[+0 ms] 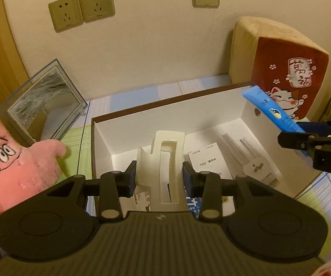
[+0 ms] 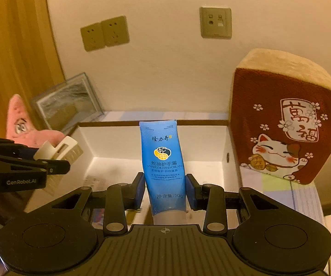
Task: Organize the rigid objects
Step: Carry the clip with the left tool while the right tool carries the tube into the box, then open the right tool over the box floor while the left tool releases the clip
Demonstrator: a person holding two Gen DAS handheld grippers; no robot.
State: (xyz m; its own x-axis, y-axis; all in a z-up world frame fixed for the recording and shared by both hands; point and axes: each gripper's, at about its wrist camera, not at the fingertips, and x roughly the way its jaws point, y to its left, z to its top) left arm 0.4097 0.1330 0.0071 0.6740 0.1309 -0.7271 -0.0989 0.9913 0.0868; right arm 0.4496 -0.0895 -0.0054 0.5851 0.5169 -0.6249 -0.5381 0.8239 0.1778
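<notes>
- While clamped between blue pads, the left claw [image 1: 159, 176] pinches a glossy cream plastic hair clip [image 1: 159, 161].
- Right claw [image 2: 164, 189] squeezes a smooth blue hand-cream tube [image 2: 162, 161], above a white cardboard box [image 2: 202, 142].

Cream hair claw [image 1: 161, 161] – upright, blue hand-cream tube [image 2: 164, 168] – crimp up, both above white box [image 1: 165, 124]

Box [image 1: 101, 133] open above; cushion [image 2: 280, 119] crowds right wall, plush [image 1: 16, 161] left.

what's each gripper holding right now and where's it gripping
Left gripper clamps the cream hair claw clip across its lower sides. Right gripper clamps the blue hand cream tube near its cap end.
</notes>
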